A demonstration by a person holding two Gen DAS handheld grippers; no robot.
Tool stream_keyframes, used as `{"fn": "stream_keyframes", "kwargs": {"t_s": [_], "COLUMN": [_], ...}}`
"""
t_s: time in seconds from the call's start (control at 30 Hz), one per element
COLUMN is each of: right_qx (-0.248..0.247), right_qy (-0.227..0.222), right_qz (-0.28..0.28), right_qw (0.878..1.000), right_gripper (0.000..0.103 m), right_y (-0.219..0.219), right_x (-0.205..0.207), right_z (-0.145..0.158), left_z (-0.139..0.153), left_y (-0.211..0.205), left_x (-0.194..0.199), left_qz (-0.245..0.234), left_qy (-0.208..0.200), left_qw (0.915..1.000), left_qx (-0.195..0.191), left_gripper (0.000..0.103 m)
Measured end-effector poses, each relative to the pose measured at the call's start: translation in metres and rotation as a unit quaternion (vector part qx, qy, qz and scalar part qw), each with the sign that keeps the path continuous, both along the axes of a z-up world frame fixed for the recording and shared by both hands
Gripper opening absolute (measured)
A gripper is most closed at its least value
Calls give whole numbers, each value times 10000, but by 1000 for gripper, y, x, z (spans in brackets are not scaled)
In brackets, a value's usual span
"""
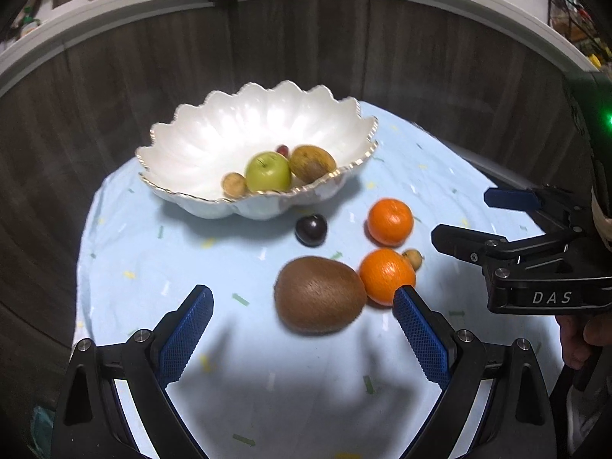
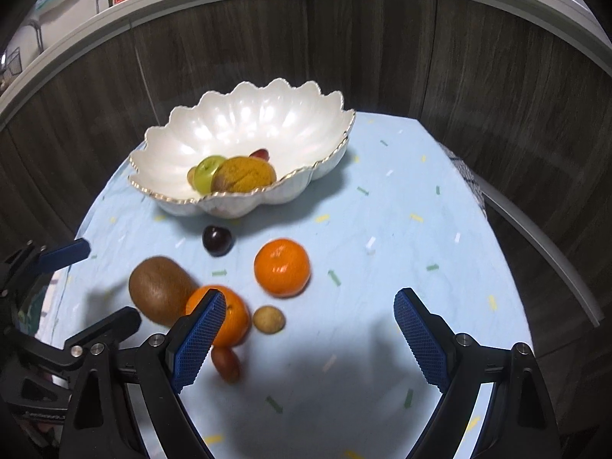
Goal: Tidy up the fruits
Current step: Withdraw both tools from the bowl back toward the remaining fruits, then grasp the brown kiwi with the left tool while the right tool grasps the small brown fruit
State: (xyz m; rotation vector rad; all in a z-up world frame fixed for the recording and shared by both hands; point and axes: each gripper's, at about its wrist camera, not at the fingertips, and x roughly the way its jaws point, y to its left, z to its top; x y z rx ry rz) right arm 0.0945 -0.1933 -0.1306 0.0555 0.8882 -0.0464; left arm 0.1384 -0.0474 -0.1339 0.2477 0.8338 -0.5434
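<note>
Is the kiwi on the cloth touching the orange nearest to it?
Touching. In the left wrist view the kiwi and the nearer orange meet with no cloth visible between them.

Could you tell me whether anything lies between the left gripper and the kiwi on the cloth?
Nothing visible does. The left gripper is open, with the kiwi just ahead on bare cloth. An orange touches the kiwi's right side, close to one finger.

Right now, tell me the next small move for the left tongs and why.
Probably lower the left tongs a little further over the kiwi. They stand open and empty, the kiwi lies on the blue cloth just ahead between their fingers, and it is not yet in the white bowl.
</note>
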Motion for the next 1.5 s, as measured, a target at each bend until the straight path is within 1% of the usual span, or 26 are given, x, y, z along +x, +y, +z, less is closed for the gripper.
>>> {"fn": "stream_keyframes", "kwargs": {"t_s": [0.3,0.47,0.63,0.8,0.87,1.03,1.13,1.23,1.4,1.5], "right_qx": [13,39,44,9,-34,-21,16,60,-3,-13], "right_qy": [103,181,247,189,163,263,338,387,301,274], "right_qz": [-18,-18,-5,22,47,155,204,329,398,434], "right_qw": [9999,9998,9997,9998,9999,9995,9992,9987,9988,9987], "right_gripper": [90,90,90,89,87,67,62,60,57,57], "right_y": [1,1,2,1,2,1,2,5,9,9], "right_x": [-2,-4,-6,-5,-5,1,5,8,14,17], "right_z": [-9,-17,-24,-23,-23,-30,-36,-40,-41,-41], "left_z": [-20,-28,-34,-40,-42,-46,-48,-50,-52,-52], "left_y": [-10,-14,-16,-19,-20,-22,-22,-22,-23,-23], "left_x": [5,7,8,11,12,16,18,21,24,24], "left_qz": [-319,-401,-485,-519,-522,-539,-538,-517,-510,-495], "left_qy": [155,213,238,308,324,357,379,415,455,456], "left_qw": [9992,9986,9980,9974,9973,9969,9968,9968,9970,9972], "left_qx": [169,274,343,382,394,441,456,438,358,334], "left_gripper": [94,87,85,80,77,74,70,69,65,64]}}
